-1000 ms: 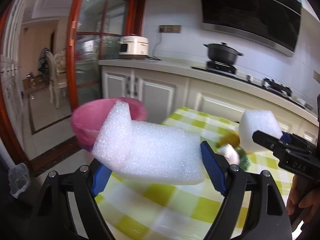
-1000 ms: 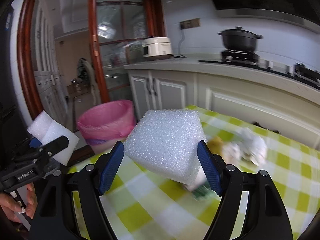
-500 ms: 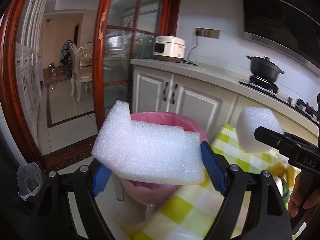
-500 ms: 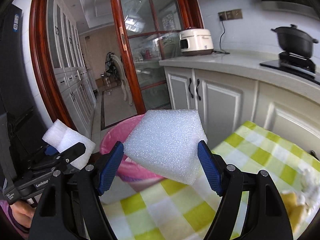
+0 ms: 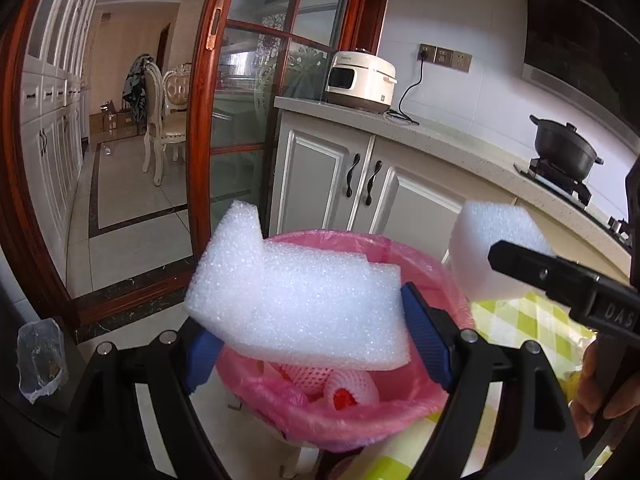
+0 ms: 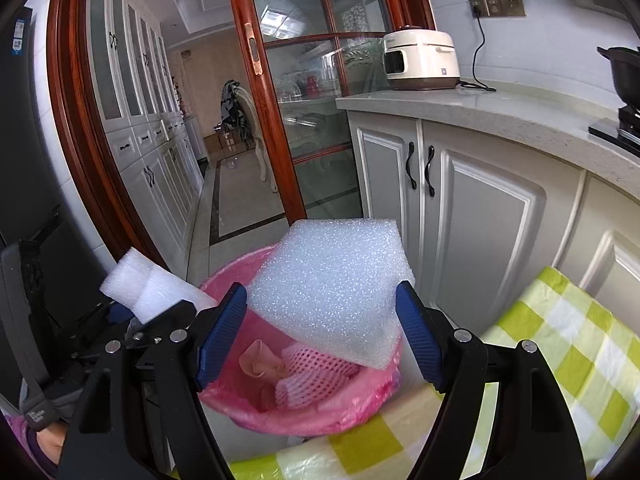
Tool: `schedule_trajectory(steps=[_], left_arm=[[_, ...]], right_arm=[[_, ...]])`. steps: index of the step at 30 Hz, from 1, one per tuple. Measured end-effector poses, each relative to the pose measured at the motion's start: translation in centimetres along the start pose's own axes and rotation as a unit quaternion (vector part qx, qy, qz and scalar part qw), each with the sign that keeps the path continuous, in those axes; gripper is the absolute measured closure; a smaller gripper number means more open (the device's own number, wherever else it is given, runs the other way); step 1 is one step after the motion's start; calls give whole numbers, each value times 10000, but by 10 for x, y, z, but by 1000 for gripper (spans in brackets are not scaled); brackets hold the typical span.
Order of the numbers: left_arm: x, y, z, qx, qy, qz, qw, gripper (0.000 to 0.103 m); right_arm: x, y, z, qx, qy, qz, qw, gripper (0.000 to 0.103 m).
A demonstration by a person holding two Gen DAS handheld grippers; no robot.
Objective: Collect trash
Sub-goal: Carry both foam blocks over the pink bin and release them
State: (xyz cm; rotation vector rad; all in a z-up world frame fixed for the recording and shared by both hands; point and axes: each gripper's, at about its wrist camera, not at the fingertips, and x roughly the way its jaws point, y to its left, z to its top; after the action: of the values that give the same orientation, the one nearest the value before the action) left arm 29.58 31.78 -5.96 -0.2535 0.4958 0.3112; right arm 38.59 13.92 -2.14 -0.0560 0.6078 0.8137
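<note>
My left gripper (image 5: 316, 344) is shut on an L-shaped white foam piece (image 5: 296, 300) and holds it above the open pink-lined trash bin (image 5: 424, 264). My right gripper (image 6: 320, 328) is shut on a thick white foam block (image 6: 332, 280), also above the bin (image 6: 320, 420). Each gripper shows in the other view: the right one with its block (image 5: 496, 252) at the right, the left one with its foam (image 6: 148, 288) at the left. Pink foam netting (image 6: 312, 372) and other trash lie inside the bin.
The green-checked tablecloth (image 6: 560, 340) borders the bin at the right. White cabinets (image 5: 360, 184) and a counter with a rice cooker (image 5: 360, 82) and a black pot (image 5: 564, 152) stand behind. A glass sliding door (image 5: 240, 120) is at the left.
Both grippers have swung left from over the table to above the pink bin, still holding their foam pieces. The bin's inside has come into view.
</note>
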Motion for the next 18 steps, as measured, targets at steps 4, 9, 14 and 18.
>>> schedule_trajectory(steps=[4,9,14,18], left_arm=[[17,5,-2,-76,129,-4,9999,23],[33,12,-1,-100,202,111,9997,18],[36,25,1,-257,168,181,9994,14],[26,35,4,-355,7,290,9989,14]], right_arm=[[16,-4,-1,10,140,99,9999,31],[31,-7,0,43,191,184,9996,30],[42,-10,1,70,228,255,9994,30],[55,-5,-1,44,307,318,9990,29]])
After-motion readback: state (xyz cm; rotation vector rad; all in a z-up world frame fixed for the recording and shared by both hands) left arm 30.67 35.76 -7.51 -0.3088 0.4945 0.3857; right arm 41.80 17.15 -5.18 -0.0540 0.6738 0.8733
